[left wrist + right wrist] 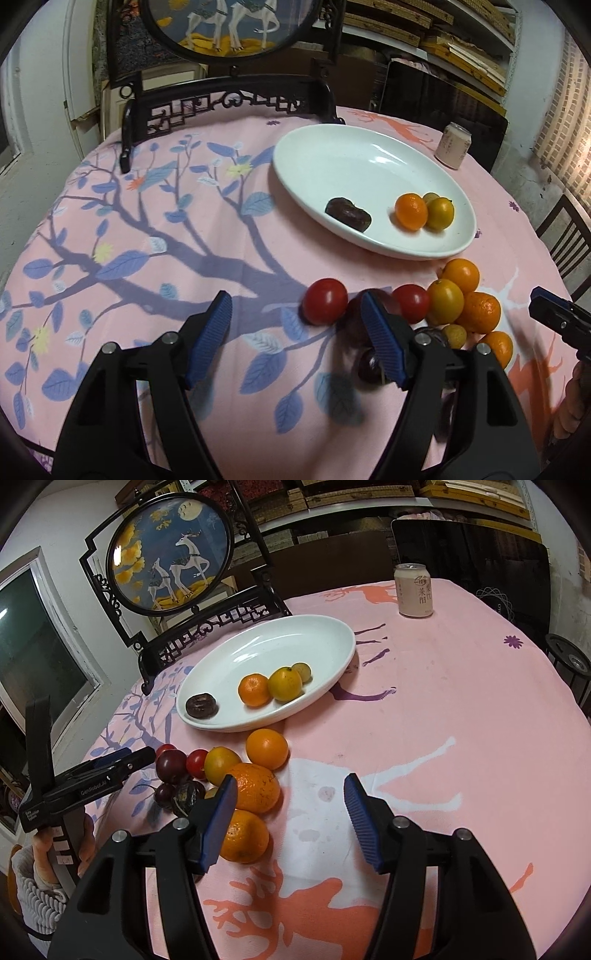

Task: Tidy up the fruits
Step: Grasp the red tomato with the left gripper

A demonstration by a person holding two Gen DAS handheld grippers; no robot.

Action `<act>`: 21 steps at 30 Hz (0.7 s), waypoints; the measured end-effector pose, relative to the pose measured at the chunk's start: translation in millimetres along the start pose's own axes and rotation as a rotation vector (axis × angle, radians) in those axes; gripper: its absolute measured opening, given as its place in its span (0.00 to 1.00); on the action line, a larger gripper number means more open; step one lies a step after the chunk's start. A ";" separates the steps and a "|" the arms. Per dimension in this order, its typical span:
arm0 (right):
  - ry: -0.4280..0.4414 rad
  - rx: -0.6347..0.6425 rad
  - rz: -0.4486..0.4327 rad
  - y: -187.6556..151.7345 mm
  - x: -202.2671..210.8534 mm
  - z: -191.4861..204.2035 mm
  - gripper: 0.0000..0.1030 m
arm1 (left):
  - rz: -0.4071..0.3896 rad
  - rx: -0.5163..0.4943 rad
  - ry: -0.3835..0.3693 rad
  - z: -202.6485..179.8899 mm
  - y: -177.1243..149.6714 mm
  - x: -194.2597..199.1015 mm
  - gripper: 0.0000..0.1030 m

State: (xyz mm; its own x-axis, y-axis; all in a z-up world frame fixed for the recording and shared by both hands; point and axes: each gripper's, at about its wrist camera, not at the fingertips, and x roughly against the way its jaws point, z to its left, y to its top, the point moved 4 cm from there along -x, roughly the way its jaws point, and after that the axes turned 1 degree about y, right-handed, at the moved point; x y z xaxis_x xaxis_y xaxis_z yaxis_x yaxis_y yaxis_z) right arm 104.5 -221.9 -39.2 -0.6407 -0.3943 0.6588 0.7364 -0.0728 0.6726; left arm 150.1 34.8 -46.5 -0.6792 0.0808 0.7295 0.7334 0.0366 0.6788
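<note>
Both grippers' blue ribbed fingers stood released, grasping nothing: the left gripper (295,339) over bare cloth left of the loose fruit pile (236,775), the right gripper (291,819) to the pile's right, its left finger against a large orange mandarin (255,786). The pile lay just in front of the white oval ceramic plate (325,635), which held 4 pieces already. Red cherry tomatoes (325,301) and dark plums (170,766) probably bruise easily and roll; each likely wants a light pinch across its widest girth. Tightly packed neighbours obstructed access. Behind the plate stood a pale drink can (413,590) and a black-framed round deer screen (168,552).
</note>
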 end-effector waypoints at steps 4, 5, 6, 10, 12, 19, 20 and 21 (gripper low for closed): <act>-0.002 -0.004 0.000 0.9 -0.7 -0.5 0.58 | 0.013 0.004 0.019 3.1 3.4 -7.9 0.77; -0.002 -0.003 0.002 0.8 -0.9 -0.4 0.58 | 0.027 0.013 0.031 6.9 3.3 -11.2 0.77; -0.002 -0.003 0.002 0.7 -0.9 -0.5 0.58 | 0.048 0.029 0.043 12.5 2.3 -16.6 0.81; -0.002 -0.007 -0.002 0.9 0.4 -1.4 0.58 | 0.045 0.098 0.061 32.9 3.3 -12.0 0.82; 0.001 -0.010 -0.005 1.4 1.4 -1.8 0.58 | 0.033 0.126 0.095 44.0 4.7 -8.5 0.81; 0.010 -0.008 -0.012 1.6 3.8 -0.1 0.58 | -0.016 0.147 0.003 40.9 5.6 6.7 0.79; 0.011 -0.007 -0.012 1.5 4.1 0.0 0.58 | -0.025 0.120 0.003 34.2 5.9 7.3 0.79; 0.012 -0.007 -0.012 1.4 4.4 0.3 0.58 | -0.033 0.081 0.007 25.9 5.5 7.7 0.78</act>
State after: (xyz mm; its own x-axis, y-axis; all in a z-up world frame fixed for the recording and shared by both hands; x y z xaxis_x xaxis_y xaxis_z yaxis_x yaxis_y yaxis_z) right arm 102.7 -223.5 -35.3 -0.6471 -0.4044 0.6463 0.7299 -0.0839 0.6784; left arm 149.7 61.4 -39.3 -0.7031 0.0716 0.7075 0.7103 0.1197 0.6937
